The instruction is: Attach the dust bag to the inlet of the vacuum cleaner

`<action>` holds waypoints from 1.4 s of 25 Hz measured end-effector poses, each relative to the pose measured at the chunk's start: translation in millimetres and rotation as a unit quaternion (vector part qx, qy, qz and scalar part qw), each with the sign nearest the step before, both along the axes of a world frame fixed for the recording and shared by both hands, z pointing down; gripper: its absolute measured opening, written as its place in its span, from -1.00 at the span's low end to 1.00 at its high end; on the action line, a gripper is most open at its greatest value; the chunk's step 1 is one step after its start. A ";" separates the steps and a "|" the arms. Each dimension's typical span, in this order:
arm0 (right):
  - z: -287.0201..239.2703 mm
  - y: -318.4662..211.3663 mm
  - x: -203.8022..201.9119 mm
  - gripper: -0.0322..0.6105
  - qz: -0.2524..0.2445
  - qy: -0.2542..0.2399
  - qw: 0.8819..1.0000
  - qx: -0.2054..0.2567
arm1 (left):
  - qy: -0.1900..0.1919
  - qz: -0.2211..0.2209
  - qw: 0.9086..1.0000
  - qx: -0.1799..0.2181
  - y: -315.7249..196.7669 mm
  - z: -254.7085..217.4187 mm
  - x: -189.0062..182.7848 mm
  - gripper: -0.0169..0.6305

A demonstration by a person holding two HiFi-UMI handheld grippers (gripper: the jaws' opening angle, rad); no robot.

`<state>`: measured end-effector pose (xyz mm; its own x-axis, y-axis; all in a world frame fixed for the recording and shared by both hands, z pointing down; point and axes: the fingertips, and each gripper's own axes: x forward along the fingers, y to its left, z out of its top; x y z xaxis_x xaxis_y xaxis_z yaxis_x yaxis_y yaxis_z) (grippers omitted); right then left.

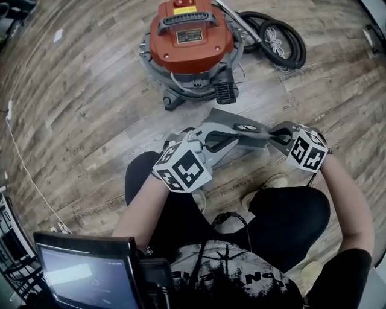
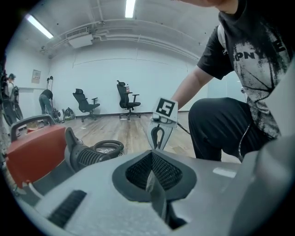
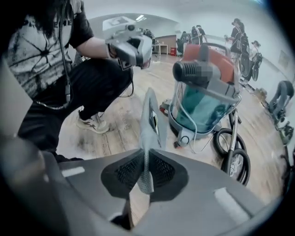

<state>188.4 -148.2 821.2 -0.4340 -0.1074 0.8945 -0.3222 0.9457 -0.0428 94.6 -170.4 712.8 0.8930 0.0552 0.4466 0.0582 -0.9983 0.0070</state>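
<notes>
A wood-plank floor (image 1: 78,108) carries everything. The red vacuum cleaner (image 1: 190,42) stands on it, with its black hose (image 1: 297,57) coiled just beside it. A thin white cable (image 1: 24,160) trails along the left. A light shoe (image 1: 268,183) is planted nearer the person, and black office chairs (image 2: 126,99) stand far off.

The person's T-shirt (image 2: 251,60) shows pale letters "PNY", at two o'clock in the left gripper view. On the vacuum cleaner (image 1: 175,53), the dark plate (image 1: 189,36) and yellow label (image 1: 183,10) are too small to read.
</notes>
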 end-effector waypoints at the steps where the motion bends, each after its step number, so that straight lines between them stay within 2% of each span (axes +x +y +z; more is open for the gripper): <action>1: -13.3 -1.8 -5.9 -0.79 0.001 -0.008 1.000 -0.003 | -0.004 -0.003 1.000 0.007 -2.2 -1.0 -2.1 -0.95; 3: -35.3 -2.0 -15.7 -0.79 0.000 -0.019 1.000 -0.009 | -0.016 -0.006 1.000 0.019 -6.7 -1.5 -5.7 -0.90; 4: -44.7 -2.8 -19.3 -0.80 -0.003 -0.023 1.000 -0.010 | -0.027 -0.004 0.999 0.024 -8.3 0.3 -6.8 -0.72; 6: -61.0 -6.0 -25.1 -0.79 -0.011 -0.027 1.000 -0.010 | -0.050 0.003 0.998 0.033 -9.7 6.2 -7.8 -0.59; 11: -78.8 -3.5 -23.6 -0.79 -0.012 -0.021 1.000 -0.019 | -0.068 0.019 0.997 0.042 -5.4 5.6 -5.7 -0.52; 15: -91.4 -16.1 -12.7 -0.80 -0.007 -0.020 1.000 0.004 | -0.090 0.033 0.994 0.048 -1.6 4.3 -7.0 -0.40; 22: -109.3 -14.8 -29.0 -0.80 -0.049 -0.028 0.998 0.028 | -0.125 0.025 0.988 0.087 -4.5 9.9 -7.2 -0.42; 23: -111.5 -16.0 -33.3 -0.80 -0.056 -0.029 0.997 0.032 | -0.126 0.021 0.987 0.097 -5.8 8.8 -7.4 -0.51; 24: -113.1 -16.3 -37.3 -0.79 -0.061 -0.032 0.997 0.033 | -0.126 0.013 0.986 0.107 -7.7 7.0 -8.2 -0.73; 25: -114.1 -15.9 -40.4 -0.79 -0.063 -0.036 0.997 0.032 | -0.125 0.005 0.986 0.114 -9.4 5.0 -9.6 -0.82; 28: -117.4 -17.1 -45.4 -0.79 -0.064 -0.045 0.996 0.031 | -0.121 -0.010 0.986 0.115 -11.7 -0.6 -14.8 -0.85; 35: -130.3 -36.4 -51.4 -0.77 -0.059 -0.037 0.995 0.076 | -0.117 -0.030 0.986 0.117 -26.0 -13.8 -22.2 -0.86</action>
